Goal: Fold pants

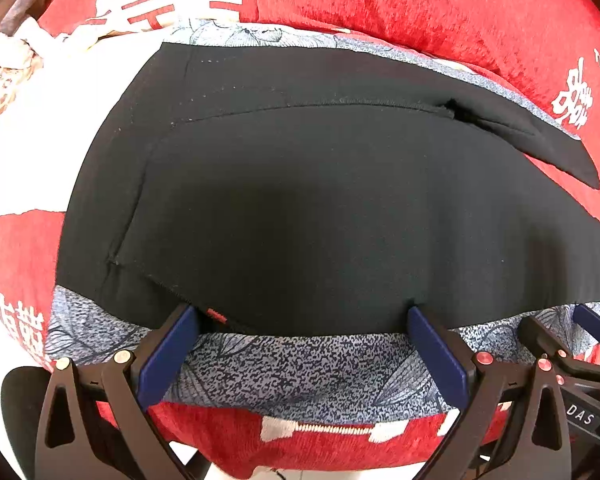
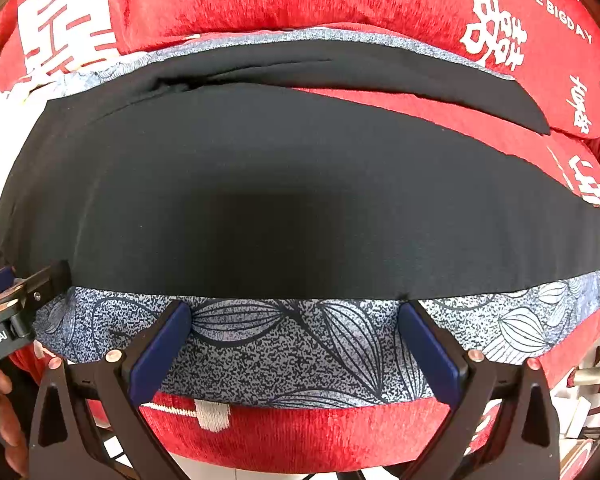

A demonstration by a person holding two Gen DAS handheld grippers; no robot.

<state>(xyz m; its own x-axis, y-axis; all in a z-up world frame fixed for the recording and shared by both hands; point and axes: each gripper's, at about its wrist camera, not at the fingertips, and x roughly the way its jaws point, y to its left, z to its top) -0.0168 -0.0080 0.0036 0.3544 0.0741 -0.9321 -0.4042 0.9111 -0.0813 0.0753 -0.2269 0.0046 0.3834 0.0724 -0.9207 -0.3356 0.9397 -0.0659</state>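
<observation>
1. The black pants (image 1: 320, 200) are judged folded once lengthwise, one leg laid over the other; the crosswise folds are left.
2. The pants are spread flat on the blue-grey leaf-print cloth (image 2: 300, 344), itself laid over the red cushion (image 2: 300, 432).
3. Smooth matte fabric is seen, with seams and a pocket opening.
4. Both the left tongs (image 1: 304, 344) and right tongs (image 2: 296, 340) are held released at the pants' near edge.
</observation>
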